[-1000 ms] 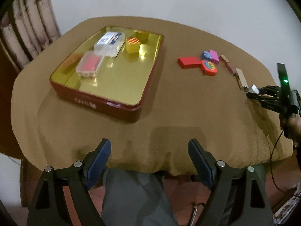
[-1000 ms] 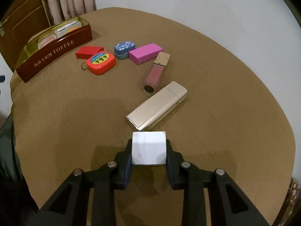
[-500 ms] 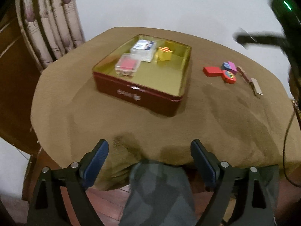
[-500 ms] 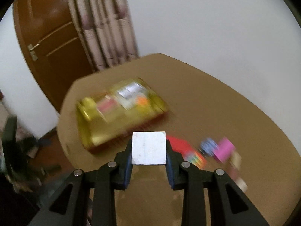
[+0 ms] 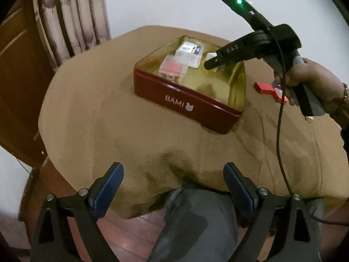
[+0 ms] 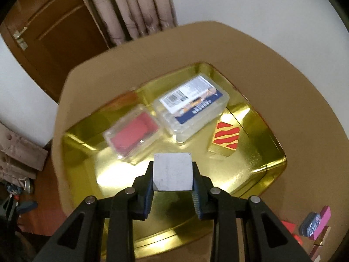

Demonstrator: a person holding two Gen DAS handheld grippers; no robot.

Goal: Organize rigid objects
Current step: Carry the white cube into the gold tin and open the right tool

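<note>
While the white block (image 6: 172,171) is pinched between the pads of the right gripper (image 6: 172,184), it is hung over the open gold-lined tin (image 6: 244,174), roughly above the bare middle of the floor. It is held by its two side faces, with the front face left showing, so the grip looks square and centred. Judging by the crisp edges and flat matte faces, it is probably stiff and fairly light, nothing squishy, and not much squeeze should be needed. The faces look smooth though, so a slip can't be ruled out if it gets tilted.

Already inside the tin, a clear case with a red insert (image 6: 133,136), a clear box with a printed label (image 6: 192,107) and a small gold box with red stripes (image 6: 225,137) can be seen. Enough free floor is left in front of them for the block to be set down flat. The shiny bottom looks slick, so a drop from height is best avoided.

Over on the other side, the left gripper (image 5: 173,187) is kept back at the near table edge with jaws wide apart and just widened further, nothing between them. More bits, a red block (image 5: 264,87) among them, are left out on the brown tablecloth (image 5: 152,135) beside the tin.
</note>
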